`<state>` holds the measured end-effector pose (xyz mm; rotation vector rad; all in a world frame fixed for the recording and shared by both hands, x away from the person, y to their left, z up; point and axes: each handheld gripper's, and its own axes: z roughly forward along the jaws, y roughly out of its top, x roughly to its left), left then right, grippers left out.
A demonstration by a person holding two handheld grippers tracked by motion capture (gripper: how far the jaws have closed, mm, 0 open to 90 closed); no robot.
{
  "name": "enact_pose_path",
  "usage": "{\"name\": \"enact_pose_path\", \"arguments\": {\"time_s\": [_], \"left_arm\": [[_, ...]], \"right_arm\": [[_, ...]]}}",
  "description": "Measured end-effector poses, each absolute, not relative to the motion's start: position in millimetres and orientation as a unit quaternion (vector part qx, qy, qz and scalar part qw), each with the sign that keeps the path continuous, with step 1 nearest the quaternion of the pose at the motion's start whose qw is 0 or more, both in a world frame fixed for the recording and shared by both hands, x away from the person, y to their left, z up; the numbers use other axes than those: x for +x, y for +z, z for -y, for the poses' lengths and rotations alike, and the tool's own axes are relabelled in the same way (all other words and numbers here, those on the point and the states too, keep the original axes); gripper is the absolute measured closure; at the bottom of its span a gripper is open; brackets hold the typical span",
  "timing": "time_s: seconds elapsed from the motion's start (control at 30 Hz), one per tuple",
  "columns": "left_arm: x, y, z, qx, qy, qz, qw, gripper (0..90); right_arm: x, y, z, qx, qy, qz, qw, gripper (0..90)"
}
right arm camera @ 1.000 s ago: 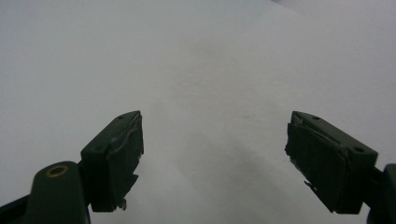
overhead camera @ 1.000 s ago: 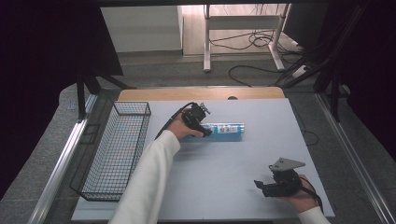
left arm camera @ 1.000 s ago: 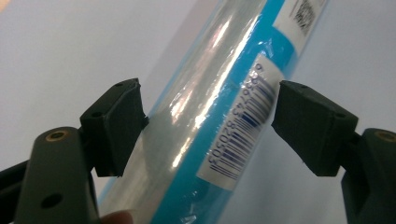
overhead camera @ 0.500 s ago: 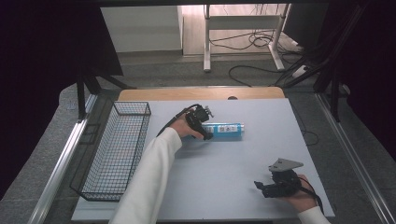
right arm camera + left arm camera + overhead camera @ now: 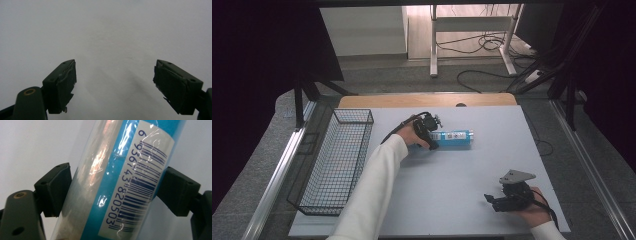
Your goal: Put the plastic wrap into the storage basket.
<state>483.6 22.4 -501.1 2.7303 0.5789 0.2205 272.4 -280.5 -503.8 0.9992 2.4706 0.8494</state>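
From above, a blue tube (image 5: 454,138) with a white label lies flat near the middle of the tabletop (image 5: 452,200), its left end at the left gripper (image 5: 432,134), while a wire basket (image 5: 337,160) stands along the left edge and the right gripper (image 5: 504,198) rests near the front right corner. The left gripper view shows its jaws closed against both sides of the glossy, barcoded tube, whose ends are cut off. In the right gripper view the jaws gape wide over bare tabletop, holding nothing.

blue tube (image 5: 110,182) with white barcode label (image 5: 140,182); black wire basket (image 5: 337,160); white table (image 5: 452,175).
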Motion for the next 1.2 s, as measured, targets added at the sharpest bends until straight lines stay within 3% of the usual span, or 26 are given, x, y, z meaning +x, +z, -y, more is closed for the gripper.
{"name": "enact_pose_path", "arguments": {"time_s": [0.73,1.2], "left_arm": [[473.9,-496.8,-14.6,0.973,0.112,-0.151,0.132,24.7],[471.2,-490.4,-16.6,0.976,0.075,-0.152,0.14,29.6]], "right_arm": [[272.8,-502.1,283.2,0.355,0.305,-0.865,0.182,18.7],[272.8,-501.5,283.2,0.355,0.305,-0.864,0.187,18.9]]}}
